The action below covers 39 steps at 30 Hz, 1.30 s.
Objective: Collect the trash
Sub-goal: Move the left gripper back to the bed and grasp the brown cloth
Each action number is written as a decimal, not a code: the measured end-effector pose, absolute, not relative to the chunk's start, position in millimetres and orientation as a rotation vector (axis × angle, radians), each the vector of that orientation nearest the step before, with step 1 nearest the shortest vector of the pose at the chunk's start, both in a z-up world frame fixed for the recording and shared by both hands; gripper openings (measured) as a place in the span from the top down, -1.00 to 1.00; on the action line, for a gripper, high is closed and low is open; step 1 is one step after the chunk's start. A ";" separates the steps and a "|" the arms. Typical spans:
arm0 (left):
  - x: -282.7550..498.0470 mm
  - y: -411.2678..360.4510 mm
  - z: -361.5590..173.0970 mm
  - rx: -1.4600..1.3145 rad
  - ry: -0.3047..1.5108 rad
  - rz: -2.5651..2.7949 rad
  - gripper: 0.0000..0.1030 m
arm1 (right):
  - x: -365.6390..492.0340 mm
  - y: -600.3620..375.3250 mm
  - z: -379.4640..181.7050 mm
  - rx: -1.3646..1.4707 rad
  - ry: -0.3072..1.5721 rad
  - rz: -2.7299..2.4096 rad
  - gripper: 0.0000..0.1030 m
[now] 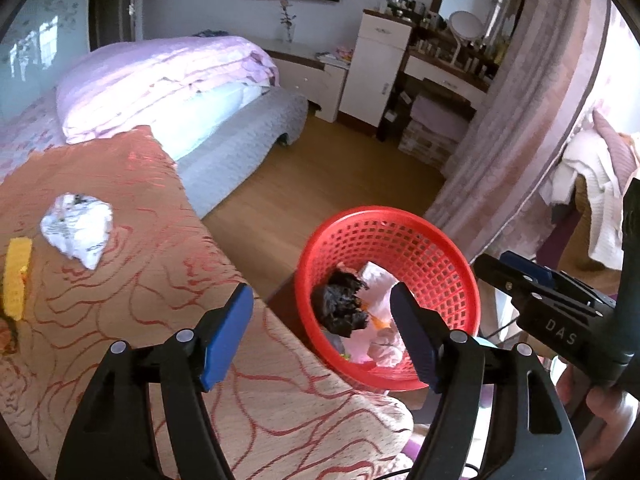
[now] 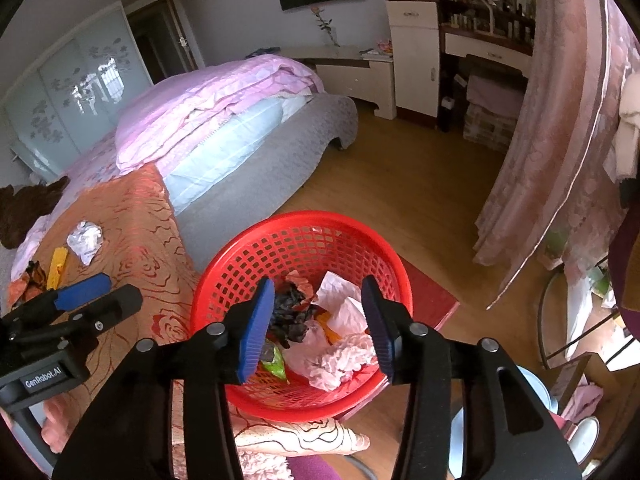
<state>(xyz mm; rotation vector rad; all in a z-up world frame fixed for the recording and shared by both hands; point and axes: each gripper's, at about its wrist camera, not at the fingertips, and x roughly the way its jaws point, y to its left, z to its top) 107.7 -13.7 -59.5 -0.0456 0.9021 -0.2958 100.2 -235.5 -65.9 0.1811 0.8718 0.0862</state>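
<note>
Both the left gripper (image 1: 320, 336) and right gripper (image 2: 316, 324) gape wide, empty, over the red mesh basket (image 2: 352, 232) at lower centre; crumpled paper (image 1: 78, 228) sits apparently near the bedspread's (image 1: 132, 264) left edge.

left gripper (image 1: 324, 336) jaws spread wide, empty, right gripper (image 2: 316, 324) likewise spread, empty
</note>
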 end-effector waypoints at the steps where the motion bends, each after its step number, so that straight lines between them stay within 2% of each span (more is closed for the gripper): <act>1: 106.6 -10.9 -58.2 -0.046 0.897 -0.287 -0.33 | 99.1 -234.5 -65.5 0.181 0.868 0.088 0.03; 10: 91.8 31.5 -42.2 -0.051 0.848 -0.163 -0.34 | 90.8 -215.0 -60.2 0.167 0.837 0.137 -0.20; 24: 64.2 148.5 12.5 -0.121 0.699 0.166 -0.36 | 82.1 -184.3 -59.8 0.115 0.845 0.204 -0.23; 39: 71.6 206.0 -32.5 -0.045 0.788 0.323 -0.35 | 82.2 -175.0 -67.2 0.104 0.874 0.222 -0.23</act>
